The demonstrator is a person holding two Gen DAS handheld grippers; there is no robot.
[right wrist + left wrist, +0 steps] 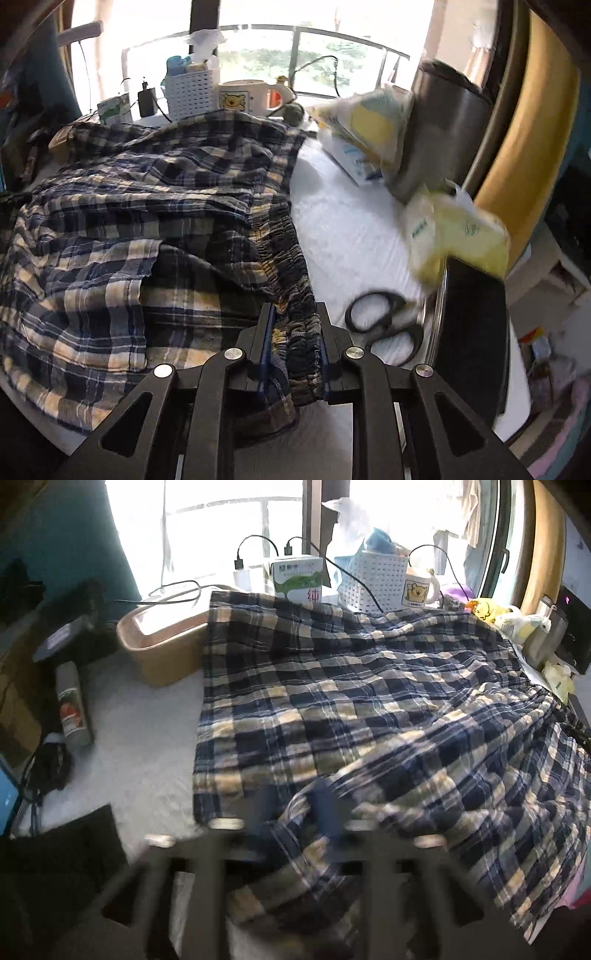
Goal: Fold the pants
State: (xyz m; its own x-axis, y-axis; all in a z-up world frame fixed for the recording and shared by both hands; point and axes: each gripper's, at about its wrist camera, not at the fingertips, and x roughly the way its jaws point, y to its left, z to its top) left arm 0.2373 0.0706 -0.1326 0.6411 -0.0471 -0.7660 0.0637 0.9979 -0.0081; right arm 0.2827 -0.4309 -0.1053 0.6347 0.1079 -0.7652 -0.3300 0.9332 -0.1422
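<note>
A white tabletop [140, 738] carries everything here. Plaid pants [351, 701] lie spread and rumpled over most of it. On the left side sit a tan tub [162, 646] just beside the pants' edge, a grey spray can [72, 705] lying on its side, and a bundle of black cable [48, 764]. Along the far edge stand a milk carton [299, 579], a white perforated basket [373, 579] and a bear mug [417, 589]. On the right side lie black scissors [384, 325], near the waistband [291, 258], and yellow tissue packs [454, 236].
</note>
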